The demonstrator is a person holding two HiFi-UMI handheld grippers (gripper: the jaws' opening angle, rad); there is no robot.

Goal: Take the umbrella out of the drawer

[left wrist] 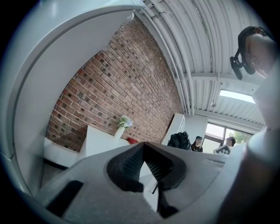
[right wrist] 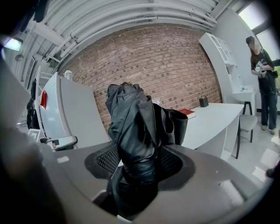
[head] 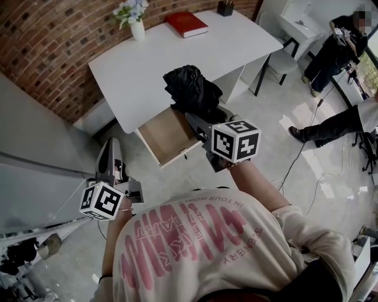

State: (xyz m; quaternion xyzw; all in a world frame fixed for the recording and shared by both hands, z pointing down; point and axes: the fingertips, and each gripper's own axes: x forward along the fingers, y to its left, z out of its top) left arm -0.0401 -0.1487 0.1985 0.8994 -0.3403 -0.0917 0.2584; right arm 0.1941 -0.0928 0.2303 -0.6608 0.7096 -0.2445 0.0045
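A black folded umbrella (head: 189, 88) hangs in the air over the front edge of the white table (head: 147, 65), its fabric bunched and loose. My right gripper (head: 201, 118) is shut on its lower part. In the right gripper view the umbrella (right wrist: 133, 118) stands up between the jaws of this gripper (right wrist: 138, 157), and both pads press on it. Just below and left of the umbrella, the wooden drawer (head: 168, 137) stands pulled out, and nothing shows on the bare board inside. My left gripper (head: 110, 147) is low at the left, away from the drawer. Its jaws (left wrist: 143, 146) meet at the tips with nothing between them.
On the table stand a vase of flowers (head: 137, 26), a red book (head: 186, 23) and a dark pen holder (head: 225, 7). A chair (head: 280, 62) is at the table's right end. Two people (head: 339, 47) are at the far right, with cables on the floor. A grey cabinet top (head: 35, 147) lies at left.
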